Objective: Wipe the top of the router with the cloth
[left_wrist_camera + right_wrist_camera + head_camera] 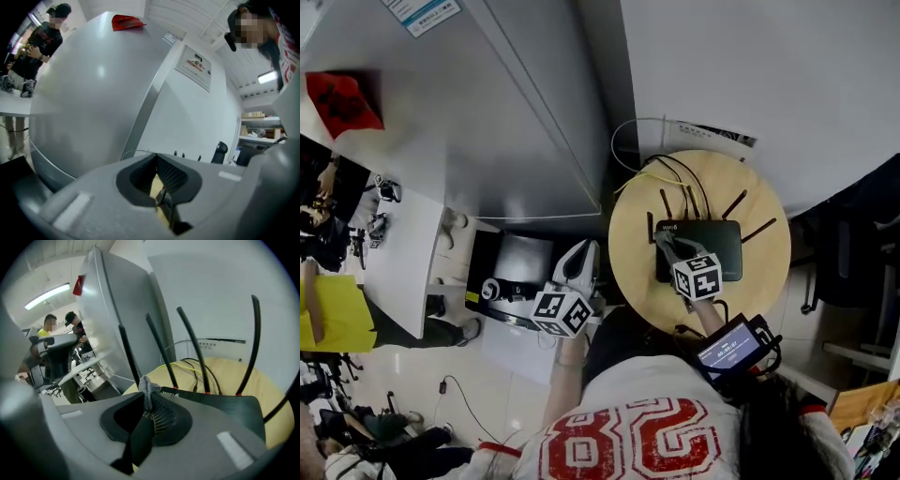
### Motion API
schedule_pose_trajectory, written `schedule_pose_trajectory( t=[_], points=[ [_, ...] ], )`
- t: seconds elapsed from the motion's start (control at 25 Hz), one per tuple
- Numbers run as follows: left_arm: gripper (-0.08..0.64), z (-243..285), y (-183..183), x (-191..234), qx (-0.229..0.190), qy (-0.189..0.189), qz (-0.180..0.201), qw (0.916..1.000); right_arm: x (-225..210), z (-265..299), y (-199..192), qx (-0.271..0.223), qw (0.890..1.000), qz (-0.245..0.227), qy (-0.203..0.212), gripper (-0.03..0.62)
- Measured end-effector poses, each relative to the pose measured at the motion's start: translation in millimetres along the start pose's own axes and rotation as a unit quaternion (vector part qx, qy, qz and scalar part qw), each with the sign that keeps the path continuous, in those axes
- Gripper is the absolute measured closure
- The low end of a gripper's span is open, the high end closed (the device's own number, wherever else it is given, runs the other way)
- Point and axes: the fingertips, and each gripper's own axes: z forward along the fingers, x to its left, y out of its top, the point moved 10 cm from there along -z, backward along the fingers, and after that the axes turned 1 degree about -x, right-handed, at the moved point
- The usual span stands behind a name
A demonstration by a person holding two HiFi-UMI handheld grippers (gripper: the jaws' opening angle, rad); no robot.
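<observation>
Clamps fingers (164,420) of right gripper (149,401) tight on grey cloth (146,386), over left end of black router (712,246), flat on round wooden table (628,234), antennas (193,348) up. Holds left gripper (584,251) just off table's edge, fingers pressed together, nothing between.

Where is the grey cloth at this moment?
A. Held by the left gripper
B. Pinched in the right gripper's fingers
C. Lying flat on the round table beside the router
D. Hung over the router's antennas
B: the right gripper view shows the cloth bunched up and clamped in the right gripper, which the head view places over the black router.
</observation>
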Motion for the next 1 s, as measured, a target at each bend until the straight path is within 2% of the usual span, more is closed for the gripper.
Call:
schedule_pose_trajectory(
  t=[0.16,0.4,0.64,1.0],
  points=[
    [0.555,-15.2,1.0,7.3,-0.001,0.018,0.001,0.9998,3.9,10.6,-10.1,0.026,1.0,-0.014,0.002,0.549],
    [0.555,-22.1,0.2,13.9,-0.001,0.031,-0.006,0.9995,-18.3,-5.7,-19.8,0.024,0.999,-0.002,-0.04,0.549],
    [0.555,-4.8,-3.7,2.8,0.01,-0.002,-0.003,0.9999,-62.5,-44.8,-37.7,0.005,0.992,0.05,-0.112,0.549],
    [0.555,17.4,-11.5,-18.4,0.028,-0.051,-0.005,0.9983,-113.8,-107.3,-66.3,-0.017,0.971,0.116,-0.21,0.549]
  ],
)
